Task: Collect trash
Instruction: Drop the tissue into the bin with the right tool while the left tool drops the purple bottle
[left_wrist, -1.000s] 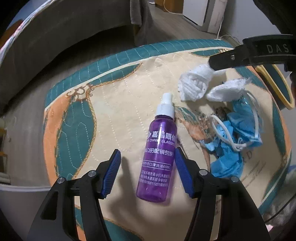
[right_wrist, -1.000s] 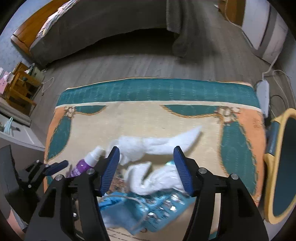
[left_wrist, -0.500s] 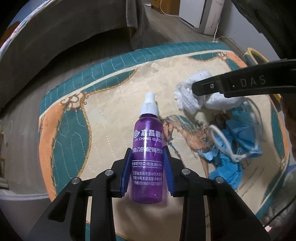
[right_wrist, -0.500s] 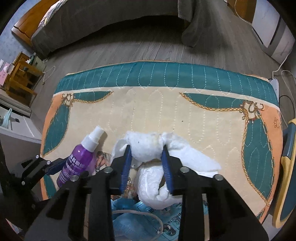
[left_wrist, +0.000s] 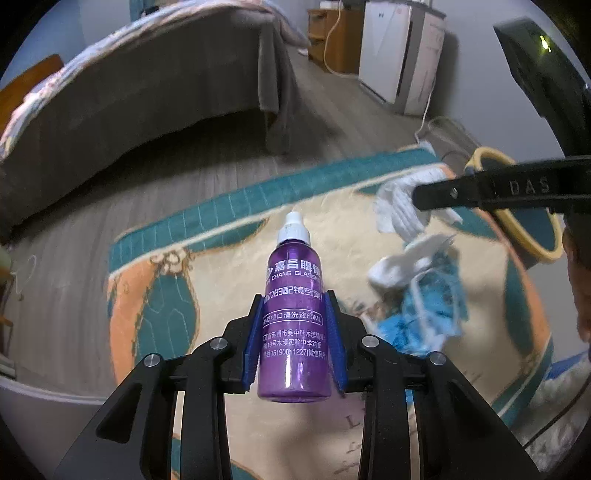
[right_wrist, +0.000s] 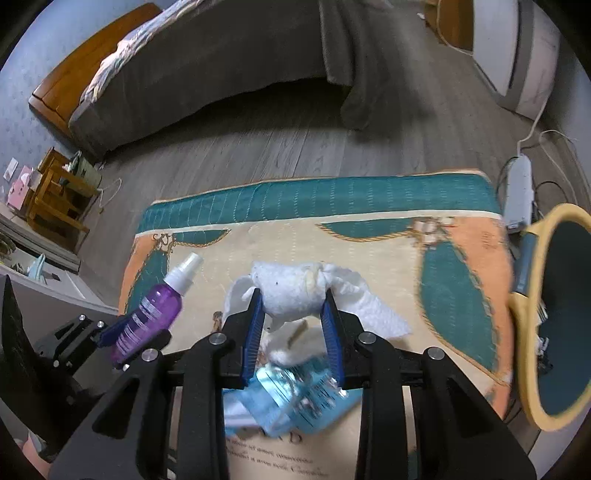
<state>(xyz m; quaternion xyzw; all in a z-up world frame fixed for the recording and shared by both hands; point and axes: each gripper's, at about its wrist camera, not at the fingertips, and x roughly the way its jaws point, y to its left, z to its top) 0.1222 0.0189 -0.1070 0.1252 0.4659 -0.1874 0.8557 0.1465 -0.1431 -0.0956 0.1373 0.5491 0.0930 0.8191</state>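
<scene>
Jaws of the left gripper (left_wrist: 294, 334) are clamped on a translucent purple plastic spray bottle (left_wrist: 294, 325) with white cap, lifted above the quilted teal, orange and cream mat (left_wrist: 236, 280). Right gripper (right_wrist: 291, 328) jaws are clamped on a crumpled white paper tissue (right_wrist: 291, 295) above the same mat. Below it: crumpled blue face masks (right_wrist: 291, 395), second white tissue wad (left_wrist: 402, 264); farther right, yellow-rimmed bin (right_wrist: 532, 332).

Left gripper (left_wrist: 295, 343) clamped on purple spray bottle (left_wrist: 294, 314); white tissue wad (left_wrist: 400, 210) and blue masks (left_wrist: 432, 306) on mat (left_wrist: 221, 266).
</scene>
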